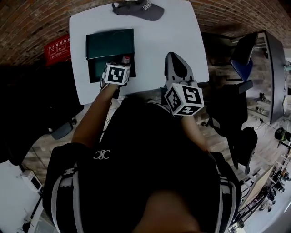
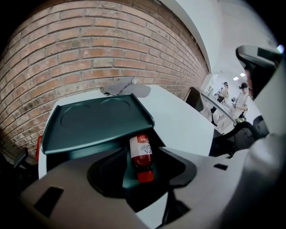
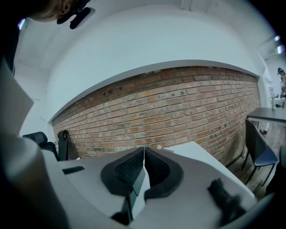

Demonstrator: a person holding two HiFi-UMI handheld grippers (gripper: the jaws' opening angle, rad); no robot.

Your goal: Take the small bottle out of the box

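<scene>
A small red bottle (image 2: 142, 154) with a white label and a red cap lies in an open dark green box (image 2: 89, 120) on the white table (image 1: 159, 36). In the head view the box (image 1: 109, 43) sits at the table's left, and only a bit of the bottle (image 1: 126, 59) shows. My left gripper (image 2: 142, 163) points steeply down into the box, open, with the bottle between its jaws and a gap on either side. My right gripper (image 1: 175, 68) hovers over the table's near edge, shut with nothing in it (image 3: 144, 163).
A grey cap (image 1: 138, 9) lies at the table's far edge, beyond the box. A red crate (image 1: 57, 48) stands on the floor left of the table. Dark chairs (image 1: 243, 59) stand to the right. A brick wall (image 3: 178, 112) runs behind the table.
</scene>
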